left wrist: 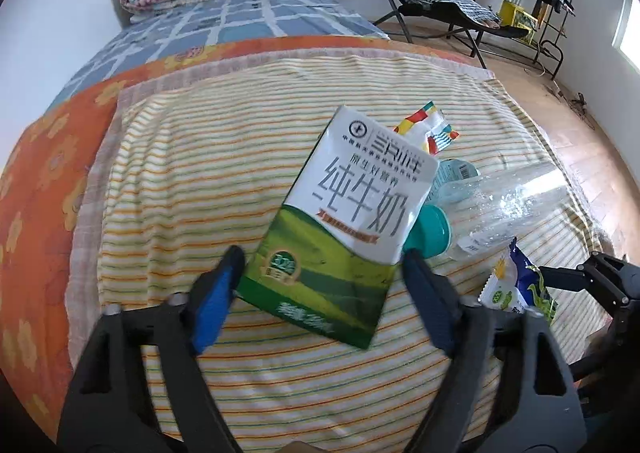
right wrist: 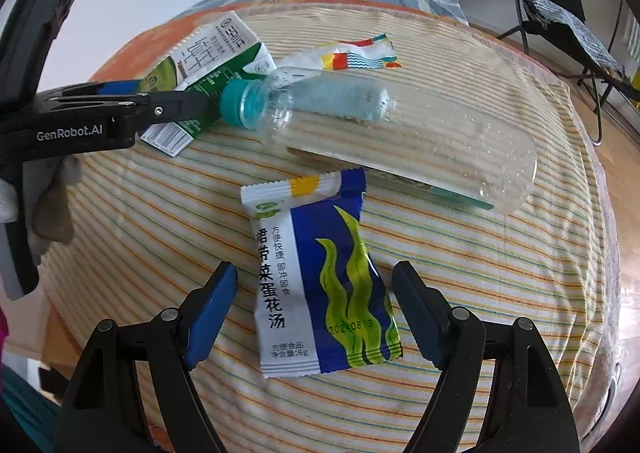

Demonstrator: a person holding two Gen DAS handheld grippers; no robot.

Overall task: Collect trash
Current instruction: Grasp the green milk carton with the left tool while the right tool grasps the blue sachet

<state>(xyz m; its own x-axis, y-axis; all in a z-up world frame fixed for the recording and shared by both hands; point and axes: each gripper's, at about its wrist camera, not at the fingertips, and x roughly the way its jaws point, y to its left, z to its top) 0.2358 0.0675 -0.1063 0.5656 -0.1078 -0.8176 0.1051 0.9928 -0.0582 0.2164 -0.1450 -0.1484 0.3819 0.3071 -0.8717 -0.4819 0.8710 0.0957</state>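
Left gripper point(left wrist: 320, 277) spread around the milk carton point(left wrist: 344, 221), pads not pressing; right gripper point(right wrist: 314, 289) spread around the soup packet point(right wrist: 320, 277) beside the bottle point(right wrist: 400, 133).

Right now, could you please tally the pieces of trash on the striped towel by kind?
Milk carton: 1
Clear plastic bottle: 1
Snack or soup wrappers: 2, the blue seaweed-soup packet and the colourful wrapper
Total: 4 pieces
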